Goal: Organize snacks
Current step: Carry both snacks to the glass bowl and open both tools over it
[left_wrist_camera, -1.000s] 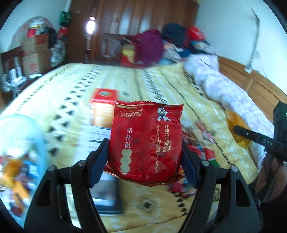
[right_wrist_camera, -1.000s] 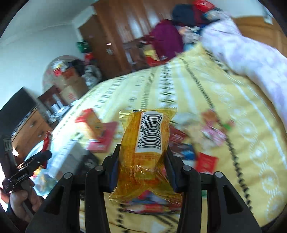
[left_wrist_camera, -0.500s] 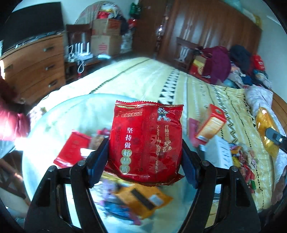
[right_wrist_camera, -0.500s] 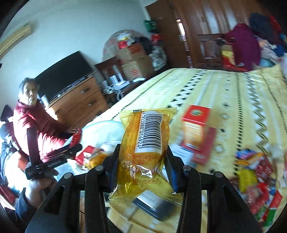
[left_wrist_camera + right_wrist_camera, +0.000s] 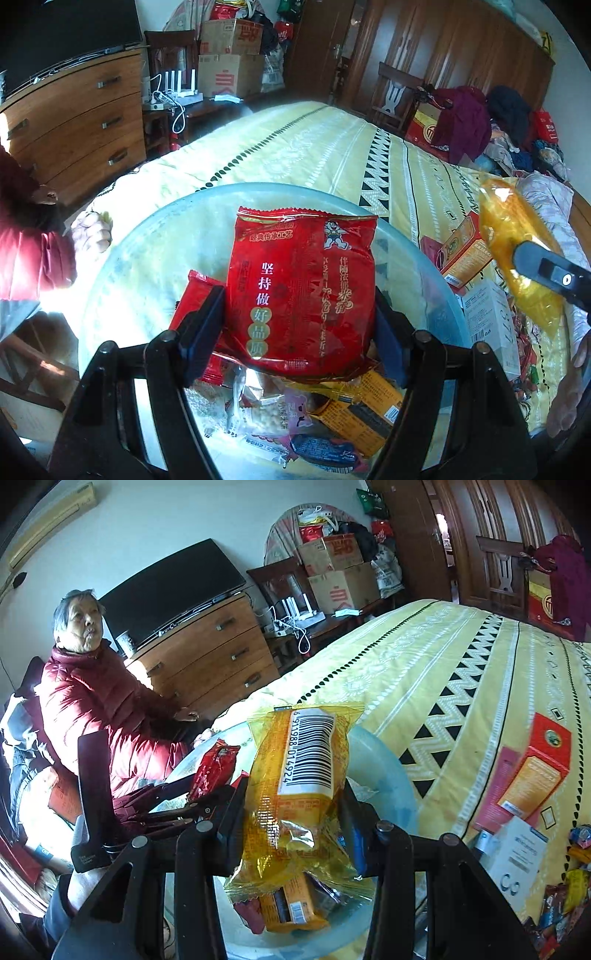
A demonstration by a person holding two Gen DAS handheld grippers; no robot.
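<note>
My left gripper (image 5: 295, 332) is shut on a red snack packet (image 5: 301, 295) and holds it upright over a pale blue round basin (image 5: 147, 240) that holds several snack packets (image 5: 325, 417). My right gripper (image 5: 293, 816) is shut on a yellow snack packet (image 5: 299, 775) with a barcode and holds it above the same basin (image 5: 384, 771). The yellow packet (image 5: 517, 251) and a right finger (image 5: 550, 273) show at the right of the left wrist view. The left gripper with its red packet (image 5: 216, 768) shows at the left of the right wrist view.
The basin stands at the corner of a bed with a yellow patterned cover (image 5: 461, 672). An orange-red box (image 5: 535, 768), a white box (image 5: 517, 853) and loose snacks (image 5: 569, 886) lie on the bed. A person in a red jacket (image 5: 92, 709) sits beside a wooden dresser (image 5: 207, 653).
Both grippers have swung left from over the bed to above the basin, each still holding its packet. The basin now fills the lower part of both views.
</note>
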